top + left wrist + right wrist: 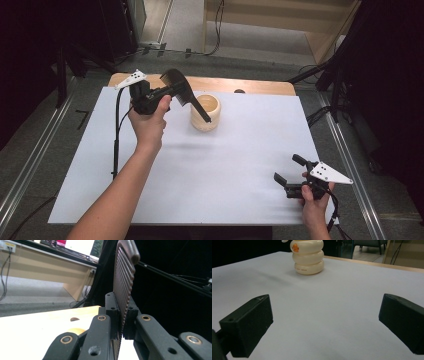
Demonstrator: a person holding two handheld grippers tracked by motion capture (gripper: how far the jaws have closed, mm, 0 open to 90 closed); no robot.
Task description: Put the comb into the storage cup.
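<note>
- White sheet covers most of the table, whose wooden edge shows along the far side; grey floor and dark stands lie around it
- Left gripper is raised over the far left part of the table, its jaws clamped on a comb; in the left gripper view the pads press both flat sides of the comb near its lower end
- Comb is dark brown to black, flat, with a thick rounded spine along one edge and a row of fine parallel teeth; in the high view its broad end sits beside the gripper and a thin dark handle runs down and right, so the long axis slants from upper left to lower right; the handle's tip crosses the rim of the cup; whether it touches the cup I cannot tell
- In the left gripper view the comb stands up from the jaws, its long axis running along the gripper's own line and leaning slightly right towards the top
- Cup is cream, ribbed in rounded rings, open at the top, upright on the sheet near the far middle; in the right gripper view it carries a small orange mark
- Right gripper rests low at the near right corner, well apart from the cup; its jaws stand wide with nothing between them
</note>
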